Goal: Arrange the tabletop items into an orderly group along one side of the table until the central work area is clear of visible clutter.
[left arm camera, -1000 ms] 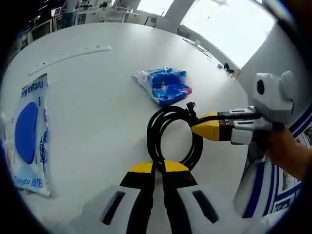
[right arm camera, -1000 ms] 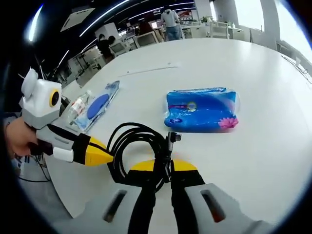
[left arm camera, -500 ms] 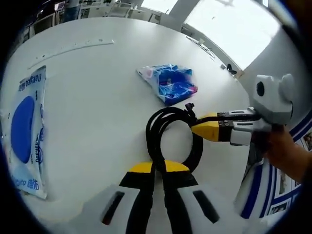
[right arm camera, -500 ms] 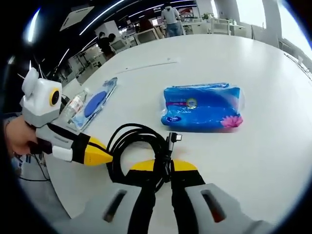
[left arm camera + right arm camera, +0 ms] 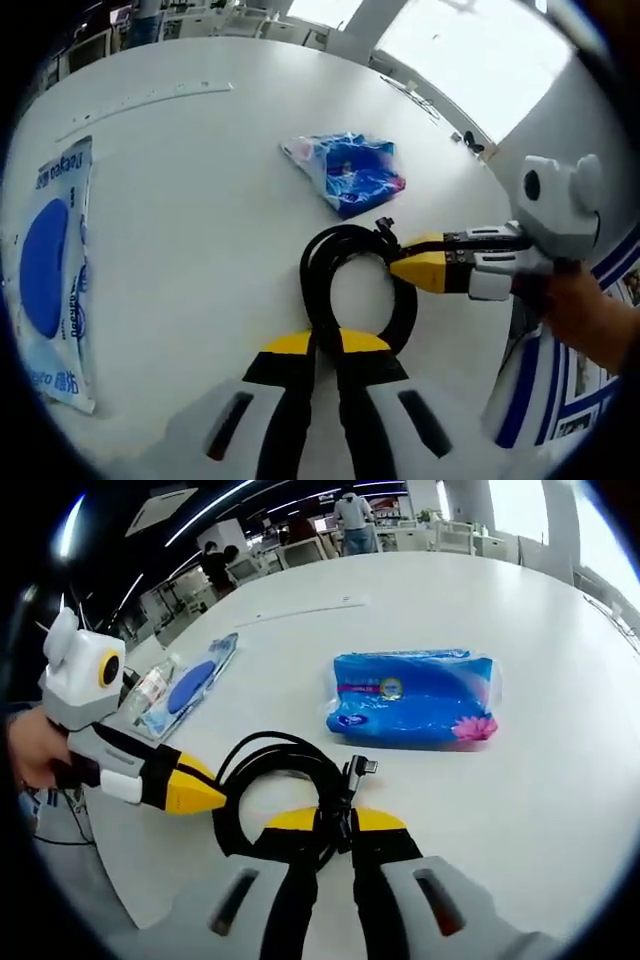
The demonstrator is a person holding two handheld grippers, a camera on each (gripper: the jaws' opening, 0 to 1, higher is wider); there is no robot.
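Table [image 5: 200,220], cable [image 5: 345,270] grip unchanged

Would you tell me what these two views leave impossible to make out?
- Left gripper view: cable where the closed left gripper covers it.
- Right gripper view: bottle label, too small and partly behind the left gripper.
- Left gripper view: blue pack cut off by the edge.

So we've got a big round white worktop [image 5: 560,780]. Lying on it: a coiled black cable [image 5: 352,285], a blue tissue pack [image 5: 412,698], a flat blue-and-white packet [image 5: 55,270], plus a clear bottle [image 5: 150,690] just beside that packet near the edge.
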